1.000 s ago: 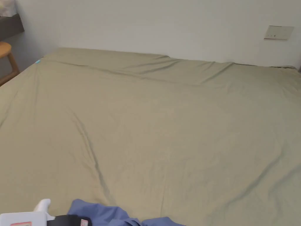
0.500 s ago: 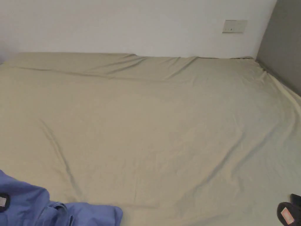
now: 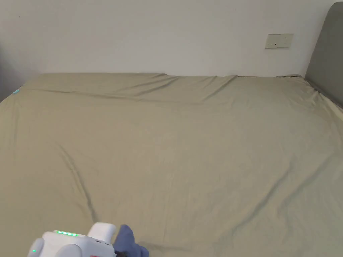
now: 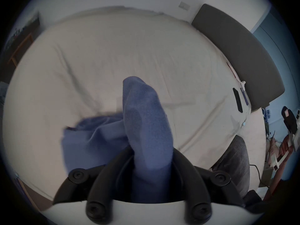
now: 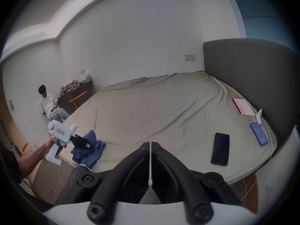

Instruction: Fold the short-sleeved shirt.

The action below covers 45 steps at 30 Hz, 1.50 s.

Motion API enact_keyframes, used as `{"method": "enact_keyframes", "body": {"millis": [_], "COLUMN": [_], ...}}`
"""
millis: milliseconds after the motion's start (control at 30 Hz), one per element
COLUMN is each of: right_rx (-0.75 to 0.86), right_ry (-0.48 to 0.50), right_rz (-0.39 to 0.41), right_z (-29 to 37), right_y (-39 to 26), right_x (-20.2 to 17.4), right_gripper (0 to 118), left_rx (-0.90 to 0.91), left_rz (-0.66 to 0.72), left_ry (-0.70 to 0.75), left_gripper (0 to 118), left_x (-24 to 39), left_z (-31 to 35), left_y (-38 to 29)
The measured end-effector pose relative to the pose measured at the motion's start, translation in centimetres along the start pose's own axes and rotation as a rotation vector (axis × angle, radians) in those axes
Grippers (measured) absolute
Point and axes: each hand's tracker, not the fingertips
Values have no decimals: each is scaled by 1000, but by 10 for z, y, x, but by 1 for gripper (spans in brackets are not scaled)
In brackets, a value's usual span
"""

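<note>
The blue short-sleeved shirt (image 4: 97, 136) lies bunched at the near edge of the bed (image 3: 187, 140), which has an olive sheet. My left gripper (image 4: 151, 150) is shut on a fold of it, and the cloth stands up between the jaws and hides their tips. In the head view the gripper's white body (image 3: 73, 242) is at the bottom left, with a bit of shirt (image 3: 129, 241) beside it. The right gripper view has the left gripper (image 5: 84, 143) lifting the shirt (image 5: 90, 153). My right gripper (image 5: 150, 143) is shut on nothing, off the bed's near right side.
A black phone (image 5: 220, 149), a blue phone (image 5: 258, 136), a pink-edged book (image 5: 243, 108) and a white charger cable lie by the grey headboard (image 5: 251, 76). A person (image 5: 48, 105) sits against the far wall near a wooden chair (image 5: 79, 97).
The head camera has swung about. Less of the shirt is in the head view than half a second ago, and the left gripper's white body has come back in at the bottom left.
</note>
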Motion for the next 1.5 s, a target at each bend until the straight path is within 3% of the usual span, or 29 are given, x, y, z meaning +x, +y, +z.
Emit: {"method": "enact_keyframes", "body": {"millis": [100, 200, 267, 300, 400, 433, 467, 500, 633, 733, 800, 867, 933, 1000, 1067, 1100, 1133, 1200, 1233, 1300, 1433, 1500], "right_rx": [-8, -8, -4, -3, 0, 1, 1, -4, -36, -56, -70, -75, -80, -93, -119, -124, -124, -130, -137, -188, -287, -367], "right_ry": [-21, -31, -35, -35, -35, -30, -25, -19, -3, 12, 16, 15, 20, 53, 62, 66, 90, 145, 177, 253, 397, 466], "right_rz": [-6, -19, -30, -35, -51, -56, -62, -68, -80, -81, -65, -48, -45, -65, -74, -69, -60, -32, -9, 52, 115, 125], "right_z": [3, 7, 9, 10, 10, 9, 7, 3, -12, -21, -24, -24, -24, -33, -45, -51, -57, -74, -86, -115, -190, -235], "right_y": [-3, -5, -4, -5, -5, -6, -7, -8, -16, -22, -23, -23, -23, -25, -23, -22, -20, -15, -12, -11, -30, -47], "right_x": [5, 11, 14, 16, 19, 18, 18, 17, 10, 6, 3, 1, 2, 3, -2, -7, -13, -30, -44, -75, -138, -168], "right_gripper": [11, 11, 11, 11, 11, 11, 11, 11, 11, 11, 11, 11, 11, 11, 11, 11, 11, 11, 11, 11, 11, 11], "left_rx": [15, 63, 77, 187, 292, 290, 276, 251, 105, -83, -155, -56, -92, -68, -65, -32, 13, 122, 185, 335, 444, 391], "left_rz": [-17, 28, 26, -6, -32, -40, -70, -105, -210, -171, -149, -142, -42, -164, -159, -154, -132, -42, 3, 98, 222, 323], "left_ry": [-57, -142, -112, -77, 115, 171, 196, 196, 129, -15, 20, -10, -40, -14, -27, -67, -120, -284, -332, -372, -215, -140], "left_gripper": [45, 78, 98, 101, 95, 81, 54, 11, 7, 7, 6, 5, 5, 5, 6, 16, 38, 108, 115, 115, 115, 115], "left_x": [-4, -3, -2, -3, 5, 7, 15, 19, 46, 60, 61, 56, 51, 56, 54, 54, 53, 43, 35, 6, -63, -97], "left_z": [-26, -3, 24, 44, 89, 94, 94, 89, 33, -24, -57, -62, -57, -55, -50, -42, -27, 10, 32, 77, 116, 119], "left_y": [-16, -19, -18, -16, -6, -4, -3, -3, -13, -23, -27, -26, -20, -25, -24, -24, -24, -26, -29, -36, -56, -66]}}
